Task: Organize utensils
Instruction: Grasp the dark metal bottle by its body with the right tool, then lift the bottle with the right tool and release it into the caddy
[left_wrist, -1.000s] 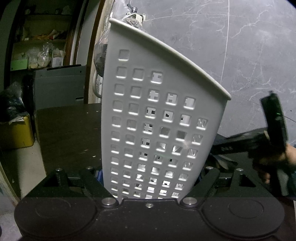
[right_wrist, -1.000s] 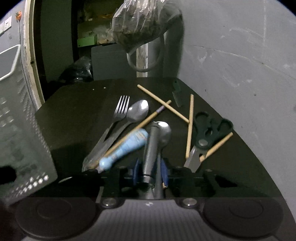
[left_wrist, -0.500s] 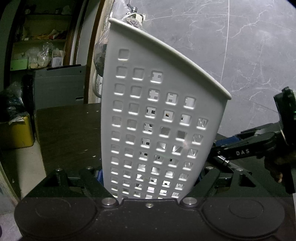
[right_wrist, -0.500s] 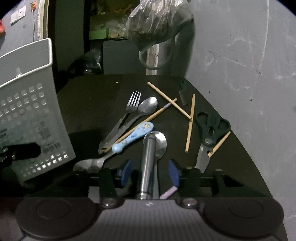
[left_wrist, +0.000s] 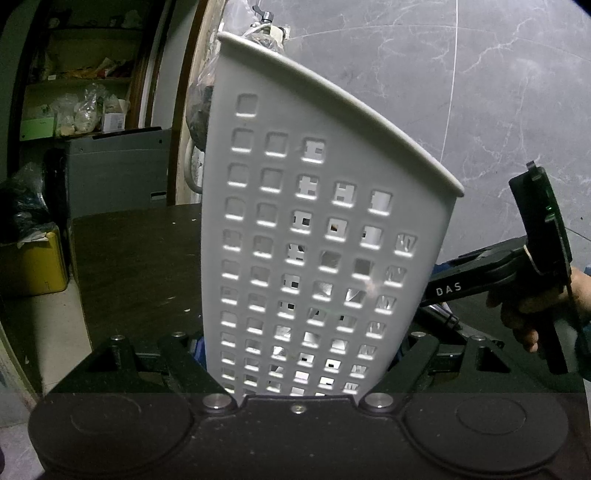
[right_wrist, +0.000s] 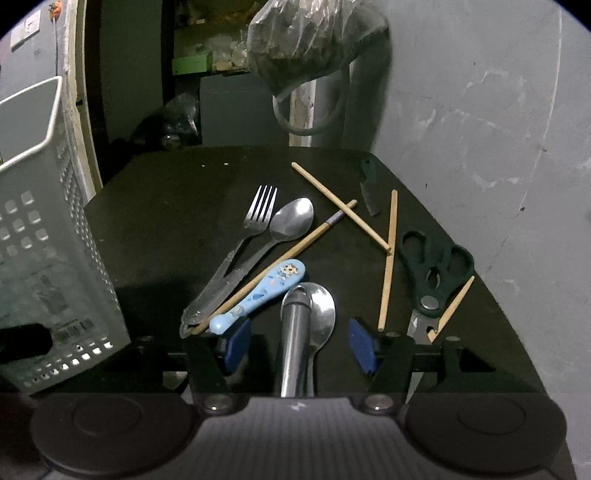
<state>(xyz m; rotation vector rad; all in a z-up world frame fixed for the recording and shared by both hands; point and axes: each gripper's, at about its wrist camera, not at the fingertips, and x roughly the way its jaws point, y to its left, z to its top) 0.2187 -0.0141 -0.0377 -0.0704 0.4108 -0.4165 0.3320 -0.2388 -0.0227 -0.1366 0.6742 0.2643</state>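
Note:
My left gripper (left_wrist: 299, 354) is shut on a white perforated utensil basket (left_wrist: 314, 240), which it holds tilted over the dark table; the basket (right_wrist: 40, 251) also shows at the left of the right wrist view. My right gripper (right_wrist: 299, 343) has its jaws opening, and its blue pads (right_wrist: 236, 343) stand clear of a thick steel-handled spoon (right_wrist: 295, 332) that lies between them. Beyond it lie a blue child's spoon (right_wrist: 266, 288), a fork (right_wrist: 258, 218), a steel spoon (right_wrist: 291, 221), several chopsticks (right_wrist: 388, 258), dark scissors (right_wrist: 436, 273) and a small knife (right_wrist: 369, 188).
The dark table (right_wrist: 166, 206) ends at a grey wall on the right. A filled plastic bag (right_wrist: 306, 44) hangs above the table's far edge. A person's hand (left_wrist: 524, 314) holds the right gripper's handle beside the basket. Shelves and a yellow box (left_wrist: 33, 262) stand at the left.
My right gripper's jaws have spread apart and let go of the steel-handled spoon, which now lies loose between them. The right view has shifted slightly. The left gripper and basket have stayed still.

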